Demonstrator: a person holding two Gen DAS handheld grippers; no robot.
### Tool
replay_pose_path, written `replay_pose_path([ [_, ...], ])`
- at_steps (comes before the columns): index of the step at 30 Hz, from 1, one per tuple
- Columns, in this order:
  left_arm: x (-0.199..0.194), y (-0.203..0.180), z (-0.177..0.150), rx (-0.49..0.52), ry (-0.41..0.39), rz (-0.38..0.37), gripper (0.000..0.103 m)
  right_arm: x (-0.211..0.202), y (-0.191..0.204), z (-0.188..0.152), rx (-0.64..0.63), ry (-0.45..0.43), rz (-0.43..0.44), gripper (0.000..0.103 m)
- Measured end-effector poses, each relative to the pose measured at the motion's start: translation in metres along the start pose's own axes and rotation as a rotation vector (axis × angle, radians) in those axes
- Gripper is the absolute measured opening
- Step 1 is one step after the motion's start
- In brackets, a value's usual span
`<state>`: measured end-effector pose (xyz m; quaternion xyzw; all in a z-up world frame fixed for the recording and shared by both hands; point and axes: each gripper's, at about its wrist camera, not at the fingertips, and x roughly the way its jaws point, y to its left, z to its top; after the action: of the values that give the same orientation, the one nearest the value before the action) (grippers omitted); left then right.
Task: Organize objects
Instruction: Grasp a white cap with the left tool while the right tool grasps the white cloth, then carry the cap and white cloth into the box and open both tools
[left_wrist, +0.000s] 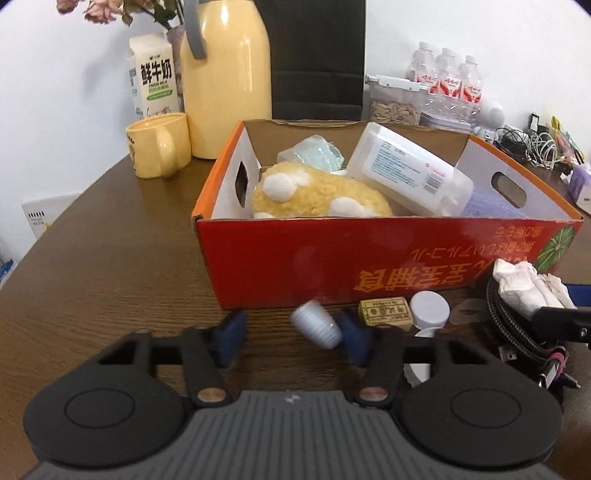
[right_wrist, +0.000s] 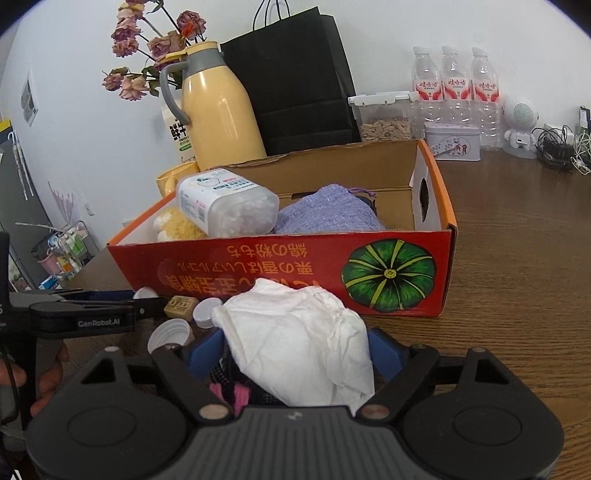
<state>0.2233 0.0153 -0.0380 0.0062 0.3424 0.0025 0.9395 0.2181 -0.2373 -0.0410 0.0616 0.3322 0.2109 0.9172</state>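
The left gripper (left_wrist: 291, 334) stood with its jaws still apart, a small white ribbed cap (left_wrist: 316, 324) blurred between them and lying against the right-hand pad; no firm pinch showed, so the sound course was probably to centre the cap, squeeze gently, then lift it clear of the box wall. The right gripper (right_wrist: 295, 354) stood wide around a crumpled white tissue (right_wrist: 299, 339) heaped on a braided cable (left_wrist: 496, 314); whether its pads pressed on it could not be told. Straight ahead of both tools sat the red cardboard box (left_wrist: 332, 254), already holding a yellow plush toy (left_wrist: 317, 195), a clear plastic container (left_wrist: 410, 171), a lilac knitted pouch (right_wrist: 325, 214) and a pale wrapped packet (left_wrist: 314, 153).
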Motion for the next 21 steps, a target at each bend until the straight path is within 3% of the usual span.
replay_pose_path([
  [1,-0.001,0.000,-0.001,0.004,-0.003,-0.018,0.029,0.000,0.000,0.000,-0.001,-0.001,0.000,0.084],
  [15,-0.023,0.000,-0.006,-0.014,-0.068,-0.031,0.029,-0.014,0.003,0.000,-0.007,-0.049,-0.007,0.082],
  [21,-0.047,-0.001,0.002,-0.021,-0.137,-0.057,0.029,-0.030,0.011,0.004,-0.035,-0.096,0.003,0.082],
])
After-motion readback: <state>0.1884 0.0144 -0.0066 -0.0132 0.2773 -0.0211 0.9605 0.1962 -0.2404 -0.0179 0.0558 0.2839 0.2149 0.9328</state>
